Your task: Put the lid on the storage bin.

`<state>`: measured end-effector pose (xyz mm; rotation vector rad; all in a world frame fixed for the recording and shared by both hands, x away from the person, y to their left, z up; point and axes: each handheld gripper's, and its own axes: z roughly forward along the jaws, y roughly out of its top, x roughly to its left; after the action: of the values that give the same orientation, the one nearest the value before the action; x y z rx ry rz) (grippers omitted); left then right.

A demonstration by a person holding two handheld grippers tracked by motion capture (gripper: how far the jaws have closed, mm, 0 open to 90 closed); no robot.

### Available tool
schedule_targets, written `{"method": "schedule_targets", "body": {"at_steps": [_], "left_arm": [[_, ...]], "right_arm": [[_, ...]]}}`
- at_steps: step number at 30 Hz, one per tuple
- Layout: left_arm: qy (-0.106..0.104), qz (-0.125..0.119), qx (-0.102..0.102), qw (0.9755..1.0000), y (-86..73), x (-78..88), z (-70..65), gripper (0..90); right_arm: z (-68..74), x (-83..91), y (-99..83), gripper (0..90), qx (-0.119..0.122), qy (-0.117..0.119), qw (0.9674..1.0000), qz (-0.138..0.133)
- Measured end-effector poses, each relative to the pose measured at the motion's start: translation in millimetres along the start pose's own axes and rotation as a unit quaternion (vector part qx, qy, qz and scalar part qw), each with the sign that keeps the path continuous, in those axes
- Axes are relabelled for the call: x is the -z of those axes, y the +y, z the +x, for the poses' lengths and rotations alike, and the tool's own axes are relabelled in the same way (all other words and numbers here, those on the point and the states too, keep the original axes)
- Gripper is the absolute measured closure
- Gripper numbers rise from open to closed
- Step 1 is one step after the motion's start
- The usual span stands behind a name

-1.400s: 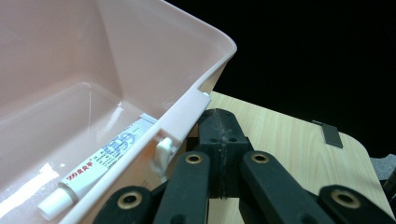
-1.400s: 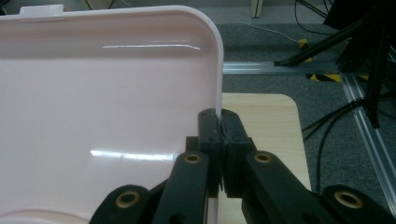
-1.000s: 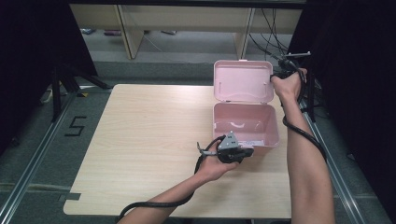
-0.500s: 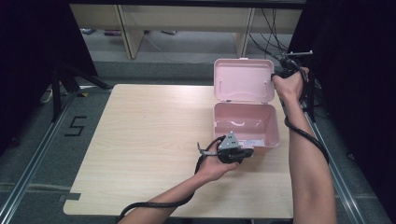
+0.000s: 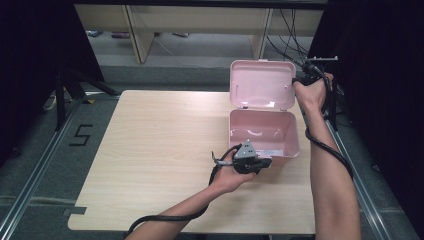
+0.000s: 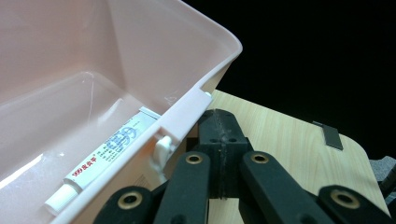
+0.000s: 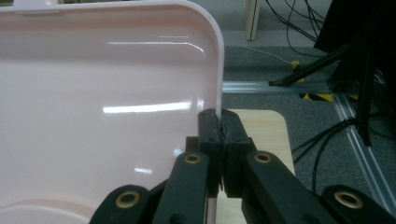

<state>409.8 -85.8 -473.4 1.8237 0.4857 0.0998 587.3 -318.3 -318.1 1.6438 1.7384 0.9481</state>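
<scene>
High view: the pink box (image 5: 264, 132) sits open at the table's (image 5: 165, 150) far right. The left gripper (image 6: 219, 122), jaws closed, presses its front wall; the right gripper (image 7: 219, 120), closed, seemingly touches the raised lid (image 7: 102, 116) edge.

A pink box (image 5: 264, 131) stood open on the wooden table (image 5: 160, 150), its lid (image 5: 262, 84) raised upright. The left gripper (image 5: 261, 162) sat against the box's front wall. The right gripper (image 5: 304, 80) met the lid's right edge, apparently touching it.
</scene>
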Motion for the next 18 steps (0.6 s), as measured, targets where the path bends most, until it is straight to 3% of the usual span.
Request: {"method": "schedule_targets", "body": {"at_steps": [2, 3, 4, 9, 10, 12, 18], "left_arm": [[0.000, 0.000, 0.001, 1.0000, 0.2, -0.1, 0.3, 90.0], [0.000, 0.000, 0.000, 1.0000, 0.3, 0.0, 0.3, 90.0], [0.000, 0.000, 0.000, 1.0000, 0.4, 0.1, 0.4, 90.0], [0.000, 0.000, 0.004, 1.0000, 1.0, 0.1, 1.2, 90.0], [0.000, -0.001, 0.003, 1.0000, 1.2, 0.0, 1.4, 90.0], [0.000, 0.000, 0.003, 1.0000, 1.6, 0.1, 1.9, 90.0], [0.004, 0.002, 0.002, 1.0000, 3.4, -0.1, 2.3, 90.0]], "right_arm": [[-0.6, 0.8, -0.5, 89.8, 0.006, -0.001, 1.0000, -0.007], [1.4, 2.6, -0.4, 89.8, -0.009, 0.000, 1.0000, 0.000], [-0.4, 1.9, -0.9, 89.8, 0.005, -0.001, 0.9999, -0.010], [1.3, 7.7, 0.3, 89.8, -0.005, -0.001, 1.0000, -0.004], [-0.2, 7.6, 0.5, 89.8, 0.006, 0.002, 1.0000, -0.008], [1.8, 10.2, -0.3, 89.9, -0.012, 0.000, 0.9999, -0.006], [-1.1, 15.3, -2.7, 89.9, 0.005, 0.001, 0.9997, -0.022]]}}
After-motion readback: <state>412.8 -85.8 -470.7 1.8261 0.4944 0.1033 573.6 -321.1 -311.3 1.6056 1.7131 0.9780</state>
